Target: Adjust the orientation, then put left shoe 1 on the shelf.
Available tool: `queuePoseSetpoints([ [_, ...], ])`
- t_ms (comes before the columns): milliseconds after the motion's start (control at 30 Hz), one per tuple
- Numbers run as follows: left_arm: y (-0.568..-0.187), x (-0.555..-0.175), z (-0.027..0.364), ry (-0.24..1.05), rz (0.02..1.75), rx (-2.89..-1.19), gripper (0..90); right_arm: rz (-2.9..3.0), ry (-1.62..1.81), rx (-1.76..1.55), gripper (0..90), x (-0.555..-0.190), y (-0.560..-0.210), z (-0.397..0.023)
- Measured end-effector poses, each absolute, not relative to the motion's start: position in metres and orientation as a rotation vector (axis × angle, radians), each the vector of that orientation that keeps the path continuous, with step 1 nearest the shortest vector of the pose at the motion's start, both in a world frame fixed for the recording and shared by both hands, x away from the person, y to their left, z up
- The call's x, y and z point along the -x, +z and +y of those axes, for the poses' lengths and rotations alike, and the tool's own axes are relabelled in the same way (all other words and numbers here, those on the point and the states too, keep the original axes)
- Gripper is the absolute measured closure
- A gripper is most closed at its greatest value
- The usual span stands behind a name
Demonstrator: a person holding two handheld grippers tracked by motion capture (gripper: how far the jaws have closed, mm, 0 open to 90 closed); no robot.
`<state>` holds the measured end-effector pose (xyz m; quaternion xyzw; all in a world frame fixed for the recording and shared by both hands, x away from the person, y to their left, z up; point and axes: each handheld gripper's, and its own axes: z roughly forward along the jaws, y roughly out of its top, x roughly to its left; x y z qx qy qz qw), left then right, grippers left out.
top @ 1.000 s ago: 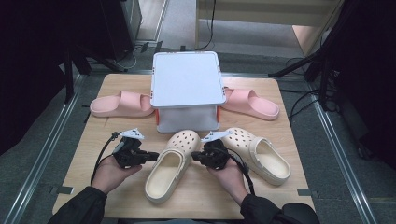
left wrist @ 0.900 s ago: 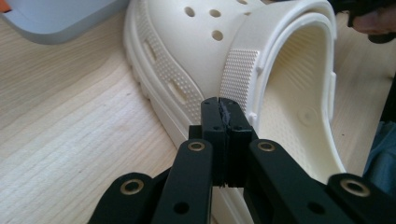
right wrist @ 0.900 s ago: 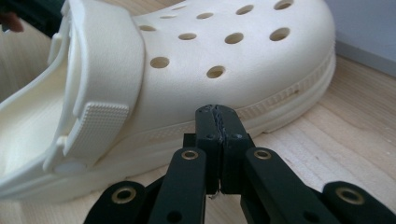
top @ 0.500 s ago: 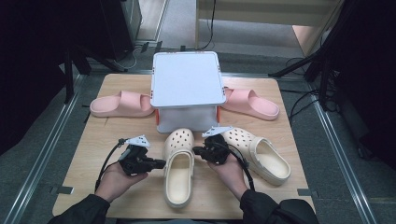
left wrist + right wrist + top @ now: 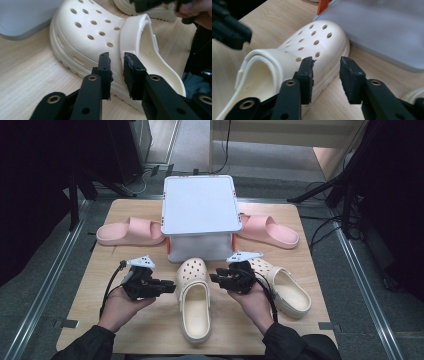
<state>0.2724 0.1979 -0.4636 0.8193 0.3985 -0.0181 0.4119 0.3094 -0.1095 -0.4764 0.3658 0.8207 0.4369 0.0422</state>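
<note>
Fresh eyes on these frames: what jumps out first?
The cream perforated foam clog lying mid-table, toe toward the white lidded plastic box, with the left gripper and right gripper flanking it; both have just been opening, and nothing sits between either pair of jaws. Its matching second cream clog lies to the right, and two pink foam slides flank the box.

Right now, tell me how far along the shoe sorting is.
Done: the near clog lies flat and straight on the table, toe toward the box. In hand: the left gripper and right gripper flank it, and their jaws have just been opening, gripping nothing. Left, probably: the second clog sits angled at the right, and the left pink slide and right pink slide lie beside the shut box.
</note>
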Motion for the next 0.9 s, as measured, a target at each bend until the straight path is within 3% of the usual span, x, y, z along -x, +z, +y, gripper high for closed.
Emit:
queuePoseSetpoints([
  [333, -0.432, -0.299, 0.213, -0.028, 1.04, -2.01, 73.9, 2.516, 1.364, -1.09, 53.0, -0.282, -0.469, -0.118],
  [467, -0.42, -0.308, 0.214, 0.002, 0.987, -2.036, 86.1, 2.534, 1.371, -1.094, 52.7, -0.276, -0.47, -0.115],
  [900, -0.38, -0.341, 0.218, 0.037, 0.957, -2.01, 89.0, 2.564, 1.332, -1.1, 48.5, -0.267, -0.474, -0.107],
])
